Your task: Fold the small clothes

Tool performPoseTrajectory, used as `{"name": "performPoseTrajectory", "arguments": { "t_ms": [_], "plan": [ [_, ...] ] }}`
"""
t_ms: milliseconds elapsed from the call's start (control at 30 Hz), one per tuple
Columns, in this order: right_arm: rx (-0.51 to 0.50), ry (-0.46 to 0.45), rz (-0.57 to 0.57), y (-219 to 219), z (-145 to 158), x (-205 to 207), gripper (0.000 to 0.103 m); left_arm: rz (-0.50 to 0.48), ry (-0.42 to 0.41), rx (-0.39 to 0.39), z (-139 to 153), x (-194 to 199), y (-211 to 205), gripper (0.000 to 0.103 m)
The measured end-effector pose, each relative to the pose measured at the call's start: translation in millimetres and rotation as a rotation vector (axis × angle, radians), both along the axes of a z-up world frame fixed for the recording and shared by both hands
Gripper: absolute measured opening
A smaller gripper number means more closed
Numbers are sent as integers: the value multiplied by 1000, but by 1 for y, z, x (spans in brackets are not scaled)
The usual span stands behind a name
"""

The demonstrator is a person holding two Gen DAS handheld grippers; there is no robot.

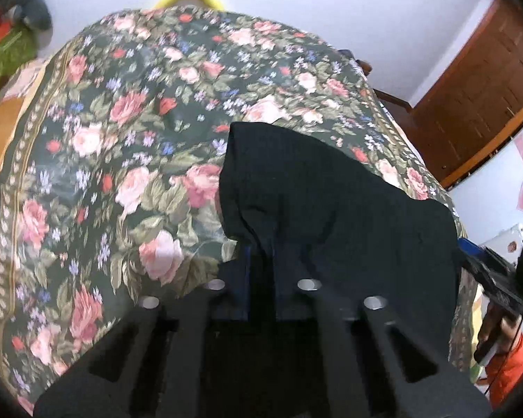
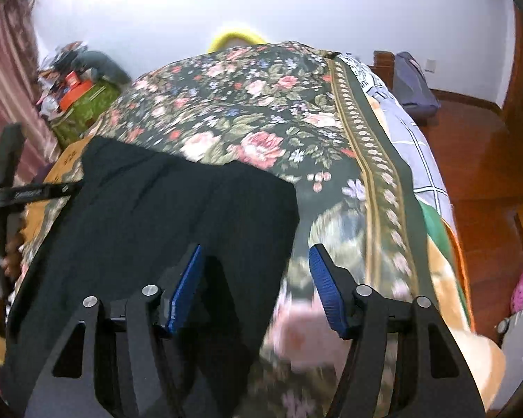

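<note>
A small black garment (image 1: 331,202) lies on a bed covered by a dark floral bedspread (image 1: 122,132). In the left wrist view my left gripper (image 1: 261,244) is shut on the garment's near edge, and the cloth drapes over the fingertips and hides them. In the right wrist view the same black garment (image 2: 177,209) lies to the left. My right gripper (image 2: 258,268) is open just above its right edge, with the blue pads (image 2: 326,285) wide apart and nothing between them. The right gripper (image 1: 498,278) also shows at the right edge of the left wrist view.
The bedspread (image 2: 261,111) covers most of the bed. A checked sheet (image 2: 411,146) hangs at the right side above a wooden floor (image 2: 470,160). A green-covered stand with clutter (image 2: 83,104) sits at the far left. A wooden door (image 1: 477,97) is at the right.
</note>
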State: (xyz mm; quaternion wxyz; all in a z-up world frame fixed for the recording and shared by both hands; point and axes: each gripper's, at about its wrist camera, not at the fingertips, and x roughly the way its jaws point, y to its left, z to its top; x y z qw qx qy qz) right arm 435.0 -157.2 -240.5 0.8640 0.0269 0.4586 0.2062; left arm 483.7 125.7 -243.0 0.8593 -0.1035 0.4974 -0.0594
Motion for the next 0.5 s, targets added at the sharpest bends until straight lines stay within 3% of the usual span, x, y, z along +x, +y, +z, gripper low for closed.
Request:
{"name": "performPoseTrajectory", "arguments": {
  "t_ms": [33,67,167,267,400,433,500],
  "plan": [
    [7,7,6,4,-3,3,31,-9,-12,21,2,-3,-2,9],
    [2,2,9,7,-4,4,26,-25,-37,63,4,-7,-4,8],
    [-33,-45,19,18,-2,5,23,-12,-60,152,4,-16,3,8],
    [-64,-51,16,26,4,3,23,46,-15,172,-4,-18,22,9],
    [-20,-38,57,28,23,-15,24,123,-1,193,4,-29,40,20],
    [-20,-34,75,30,28,-21,28,137,-12,204,10,-35,43,22],
    [-41,-30,111,32,36,-35,44,143,-18,216,21,-50,47,39]
  ]
}}
